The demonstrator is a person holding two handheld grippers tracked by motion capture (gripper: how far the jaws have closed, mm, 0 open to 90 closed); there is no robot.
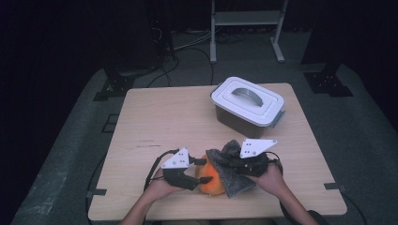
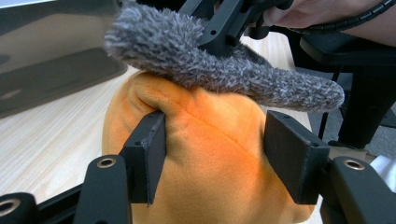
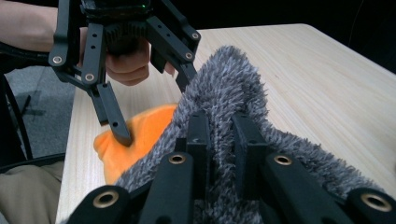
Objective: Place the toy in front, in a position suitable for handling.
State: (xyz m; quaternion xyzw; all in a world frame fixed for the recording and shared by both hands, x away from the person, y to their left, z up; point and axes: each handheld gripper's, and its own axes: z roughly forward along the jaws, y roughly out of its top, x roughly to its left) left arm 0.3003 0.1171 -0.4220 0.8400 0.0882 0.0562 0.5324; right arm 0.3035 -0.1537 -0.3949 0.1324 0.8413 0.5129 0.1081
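A: Starting at the left, what is the left gripper (image 1: 201,174) doing?

B: It sits near the front edge of the tabletop (image 1: 159,122), held in the person's left hand (image 1: 157,189). In the left gripper view its fingers (image 2: 150,154) press into either side of the orange plush cloth (image 2: 210,158), denting the fabric, so they are gripping it.

A: And where is that orange cloth?

B: On the tabletop at the front, just right of the left gripper, between the two grippers. In the high view it bulges up as a soft mound (image 1: 210,179).

A: What lies over it?

B: A grey fluffy cloth (image 1: 232,176) drapes across its right side and top, touching it. The left gripper view shows the grey pile (image 2: 224,60) resting right on the orange.

A: The right gripper?

B: The right gripper (image 3: 220,140) has its fingers (image 3: 198,135) drawn close together with a fold of the grey cloth pinched between them. The person's right hand (image 1: 272,176) holds it at the front right.

A: Anything farther back?

B: A lidded white and grey storage box (image 1: 247,105) stands toward the back right of the tabletop, well apart from the cloths.
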